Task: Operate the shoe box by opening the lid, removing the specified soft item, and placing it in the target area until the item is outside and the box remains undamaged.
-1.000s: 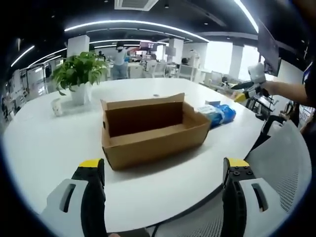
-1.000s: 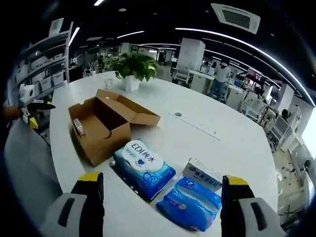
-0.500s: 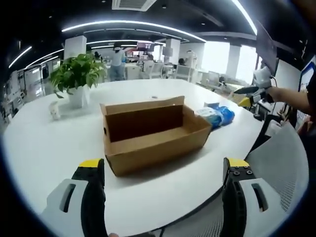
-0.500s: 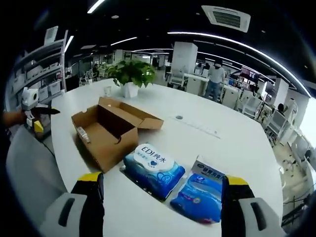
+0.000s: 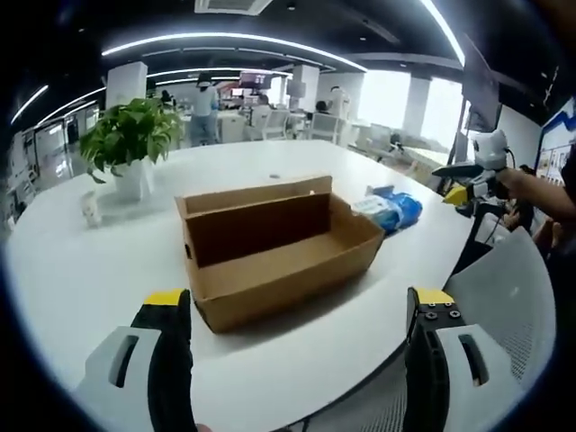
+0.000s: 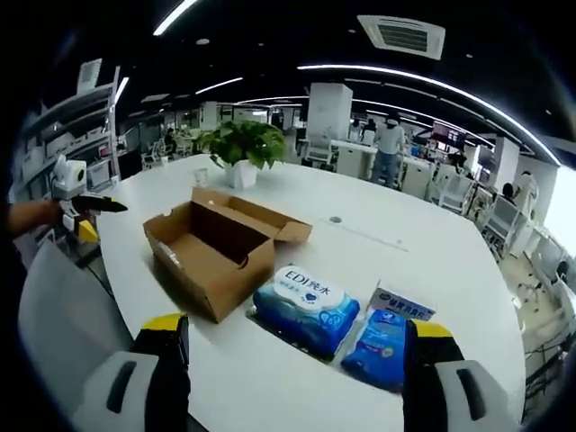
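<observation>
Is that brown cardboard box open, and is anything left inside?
Open: brown cardboard shoe box has its lid flap folded back, and its visible floor looks bare.

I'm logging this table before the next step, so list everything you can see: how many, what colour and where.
Box: one, brown cardboard, lid open, inside looks empty, on the table.
Wipes packs: two, blue with white labels, flat on the table beside the box; the second lies just past the first.
Plant: one, green in a white pot, on the table beyond the box.
Cup: one, small and white, near the plant.
Table: one, white, rounded.
Chair: one, white mesh back, at the table edge.
Left gripper: yellow-tipped black jaws wide apart, holding nothing.
Right gripper: same jaws, wide apart, holding nothing.
</observation>
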Demonstrator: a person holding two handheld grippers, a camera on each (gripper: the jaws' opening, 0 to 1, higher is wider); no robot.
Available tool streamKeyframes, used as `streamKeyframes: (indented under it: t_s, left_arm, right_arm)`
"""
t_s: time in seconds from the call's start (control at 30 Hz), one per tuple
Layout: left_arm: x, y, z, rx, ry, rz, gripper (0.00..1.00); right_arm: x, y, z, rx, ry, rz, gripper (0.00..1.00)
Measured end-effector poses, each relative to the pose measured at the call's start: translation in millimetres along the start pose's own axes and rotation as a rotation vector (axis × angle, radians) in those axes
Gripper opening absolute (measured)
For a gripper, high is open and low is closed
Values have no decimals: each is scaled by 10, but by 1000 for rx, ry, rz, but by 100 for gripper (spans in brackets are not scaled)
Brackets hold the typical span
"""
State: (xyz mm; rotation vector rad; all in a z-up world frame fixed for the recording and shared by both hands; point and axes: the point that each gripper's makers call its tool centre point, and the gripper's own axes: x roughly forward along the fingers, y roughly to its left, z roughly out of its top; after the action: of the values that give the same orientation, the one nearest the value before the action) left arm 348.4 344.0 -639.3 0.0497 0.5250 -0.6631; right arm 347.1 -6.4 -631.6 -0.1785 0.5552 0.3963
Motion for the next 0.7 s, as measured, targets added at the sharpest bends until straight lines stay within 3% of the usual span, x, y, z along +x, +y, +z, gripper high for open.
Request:
streamKeyframes:
  t_s: [0.33, 0.7]
  left_arm:
    - [82, 93, 110, 52, 35, -36, 96]
    - [206, 210, 355, 109, 47, -87, 91]
  right_arm:
    - [-71, 246, 2, -18, 1, 16, 99]
    - [-149, 456, -61, 3, 3, 45, 99]
